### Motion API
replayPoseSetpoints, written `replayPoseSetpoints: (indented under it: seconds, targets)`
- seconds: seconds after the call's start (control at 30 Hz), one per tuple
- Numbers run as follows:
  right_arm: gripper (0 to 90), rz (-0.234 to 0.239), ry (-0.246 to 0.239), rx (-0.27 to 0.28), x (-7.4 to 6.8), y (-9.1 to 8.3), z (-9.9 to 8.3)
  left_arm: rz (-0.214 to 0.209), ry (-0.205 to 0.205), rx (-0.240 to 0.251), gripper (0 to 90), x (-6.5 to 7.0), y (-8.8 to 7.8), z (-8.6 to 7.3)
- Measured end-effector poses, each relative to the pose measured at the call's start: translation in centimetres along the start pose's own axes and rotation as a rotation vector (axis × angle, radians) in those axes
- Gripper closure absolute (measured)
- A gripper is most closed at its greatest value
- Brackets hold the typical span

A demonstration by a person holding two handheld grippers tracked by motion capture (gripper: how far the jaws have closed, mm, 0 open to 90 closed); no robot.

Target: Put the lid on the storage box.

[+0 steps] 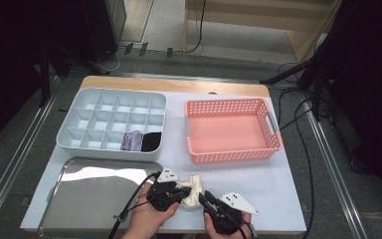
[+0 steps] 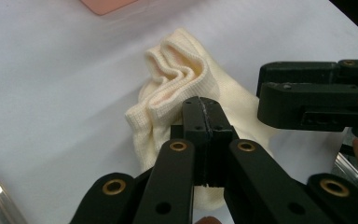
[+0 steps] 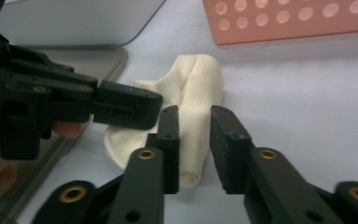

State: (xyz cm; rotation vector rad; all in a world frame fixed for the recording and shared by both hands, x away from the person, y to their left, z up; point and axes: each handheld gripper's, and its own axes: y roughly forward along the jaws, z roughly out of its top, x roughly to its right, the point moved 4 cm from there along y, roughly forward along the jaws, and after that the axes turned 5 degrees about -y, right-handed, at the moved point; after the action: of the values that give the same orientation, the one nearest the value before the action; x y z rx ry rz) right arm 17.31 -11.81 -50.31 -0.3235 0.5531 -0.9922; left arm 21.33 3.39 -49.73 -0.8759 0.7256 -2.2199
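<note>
Risk of slippage: left gripper fingers pressed together on the cream sock edge – right gripper fingers spread, unsupporting.

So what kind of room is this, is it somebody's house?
Probably not a house: it looks like a lab or workshop set up for recording. The white table stands on grey carpet between metal rails, loose cables trail over the floor, and a person's hands work black grippers.
</note>
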Motion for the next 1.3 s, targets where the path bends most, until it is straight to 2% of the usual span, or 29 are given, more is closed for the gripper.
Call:
replayPoseSetpoints:
  seconds: [0.1,0.2,0.37,0.4,0.47,0.57,0.7,0.73,0.87,1.0,1.13,1.23,1.3]
  targets:
    - [65.5,0.009,0.004,-0.034,0.0,0.6,-0.2,-0.004,-0.005,0.008,90.0,0.0,0.0,-0.1]
    - [70.0,0.022,0.035,-0.078,-0.2,1.2,-0.8,-0.006,-0.006,0.006,90.0,-0.2,0.0,-0.1]
    - [82.2,0.08,0.116,-0.088,0.2,1.2,-0.7,0.004,-0.017,0.003,90.0,0.0,0.0,-0.2]
    - [83.4,0.093,0.138,-0.075,0.3,1.1,-0.7,0.005,-0.019,0.001,90.0,0.0,0.0,-0.2]
    - [84.1,0.118,0.149,-0.059,0.3,1.0,-0.7,0.007,-0.025,0.006,90.0,0.0,0.1,-0.2]
    - [84.5,0.123,0.098,-0.024,-0.2,0.7,-0.4,0.006,-0.028,0.004,90.0,-0.1,0.0,-0.2]
    - [84.7,0.081,0.028,-0.02,-0.7,0.5,-0.2,-0.001,-0.04,0.003,90.0,-0.1,-0.1,-0.1]
    - [84.7,0.064,0.02,-0.026,-0.6,0.5,-0.2,-0.005,-0.045,0.005,90.0,-0.2,-0.1,-0.1]
    - [84.8,0.047,0.03,-0.027,0.1,0.2,0.0,-0.013,-0.045,0.01,87.4,0.0,-0.3,0.1]
    - [84.7,0.028,0.001,-0.015,0.2,0.0,0.2,-0.008,-0.057,0.002,89.4,-0.1,-0.1,0.1]
    - [84.5,0.048,-0.021,0.005,-0.3,-0.2,0.4,-0.012,-0.065,0.003,90.0,-0.2,0.1,0.0]
    - [84.2,0.075,-0.065,-0.001,-1.3,-0.1,0.3,-0.005,-0.055,0.011,90.0,0.0,0.3,-0.1]
    - [84.1,0.074,-0.109,-0.001,-2.0,0.0,0.1,-0.004,-0.05,0.012,90.0,0.1,0.4,-0.1]
